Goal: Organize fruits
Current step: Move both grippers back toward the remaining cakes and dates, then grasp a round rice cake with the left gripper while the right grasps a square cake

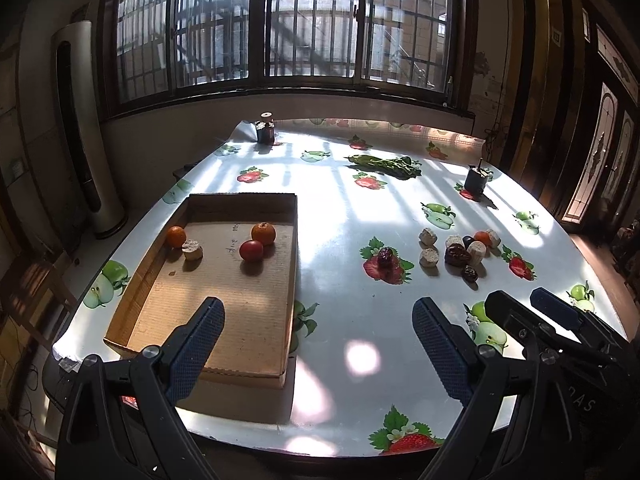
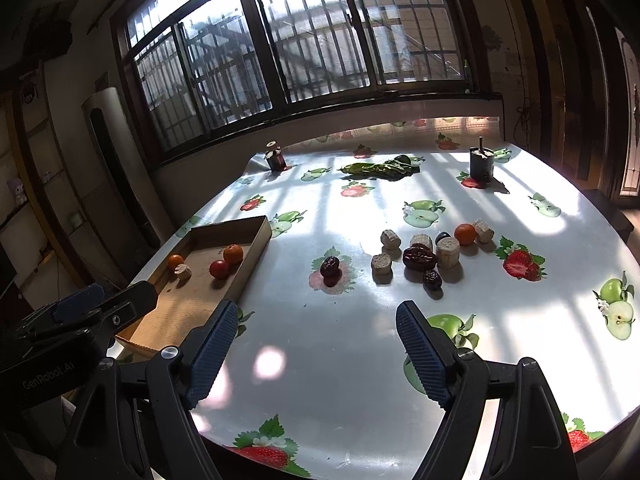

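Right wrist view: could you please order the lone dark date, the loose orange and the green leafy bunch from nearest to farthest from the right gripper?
From the right gripper:
1. Lone dark date, just ahead, on a strawberry print.
2. Loose orange, ahead to the right, in the cluster.
3. Green leafy bunch, far side near the window.

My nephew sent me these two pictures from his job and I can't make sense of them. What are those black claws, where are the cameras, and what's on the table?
Each claw is a hand-held gripper carried by a person, with a camera looking along its fingers. One picture comes from the left hand-held gripper, the other from the right hand-held gripper. Both are open and hold nothing. On the fruit-print tablecloth lies a shallow cardboard tray with two small oranges, a red round fruit and a beige chunk. More chunks, dark dried fruits and one orange sit loose nearby.
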